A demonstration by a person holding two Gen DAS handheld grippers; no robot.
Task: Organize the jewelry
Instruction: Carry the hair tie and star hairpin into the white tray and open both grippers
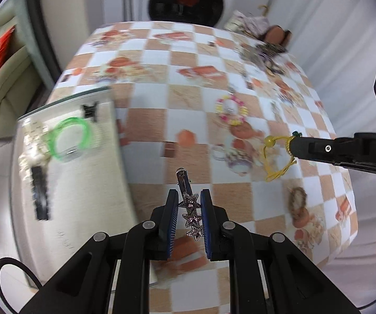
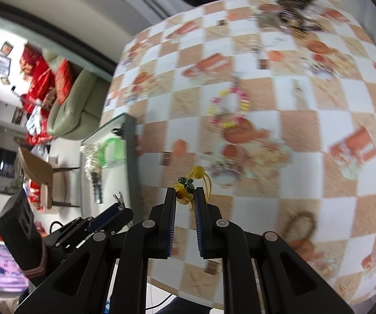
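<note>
Blurred tablecloth (image 1: 161, 120); far jewelry pile (image 1: 264, 52) indistinct.

Your right claw (image 2: 185, 196) gripped a yellow bracelet (image 2: 197, 183) above the checkered worktop (image 2: 305, 136).

Its fingers (image 2: 171, 214) were pinched on the bracelet's yellow bead and small green charm, with the cord loops sticking out past the tips. A pink-and-yellow beaded bracelet (image 2: 228, 108) lay further off on the worktop. To your left, a glass tray (image 2: 129, 141) held a green bangle (image 2: 110, 150), and your left claw (image 2: 118, 200) reached in beside it.
</note>
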